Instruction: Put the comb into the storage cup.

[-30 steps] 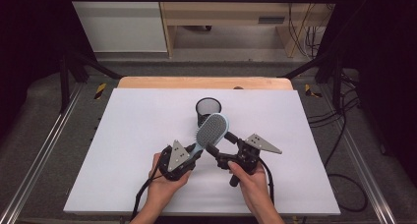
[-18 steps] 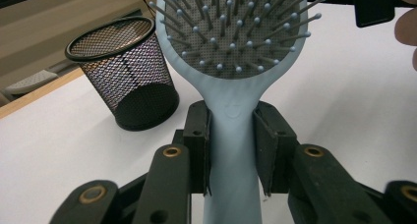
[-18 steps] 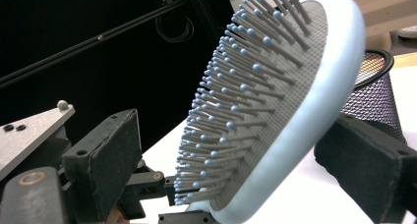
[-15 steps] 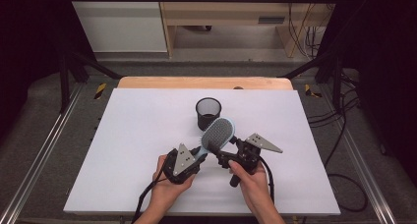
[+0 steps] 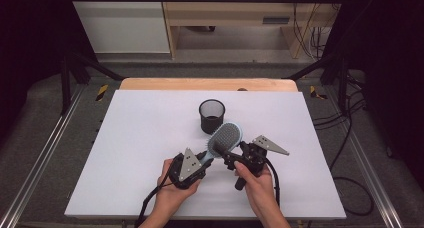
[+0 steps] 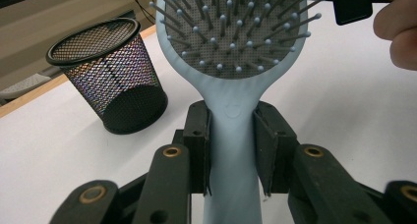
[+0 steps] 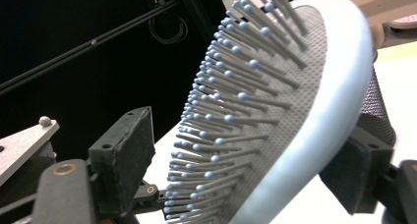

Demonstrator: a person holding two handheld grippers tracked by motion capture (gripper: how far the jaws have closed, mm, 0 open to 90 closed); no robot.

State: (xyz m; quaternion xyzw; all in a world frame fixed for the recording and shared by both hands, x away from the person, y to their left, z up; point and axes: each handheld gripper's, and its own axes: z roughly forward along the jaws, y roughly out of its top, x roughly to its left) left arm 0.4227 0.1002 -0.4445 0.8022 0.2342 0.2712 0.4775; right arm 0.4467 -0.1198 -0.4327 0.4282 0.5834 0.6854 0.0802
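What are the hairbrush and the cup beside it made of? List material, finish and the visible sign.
Hairbrush: probably matte pale-blue plastic, smooth moulded handle; grey dotted cushion with ball-tipped pins, likely rubber.
Cup: black wire mesh, apparently metal; you see through its woven wall.

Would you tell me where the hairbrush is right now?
In the high view the hairbrush is held above the table's near middle, just in front of the mesh cup, handle in the left gripper.
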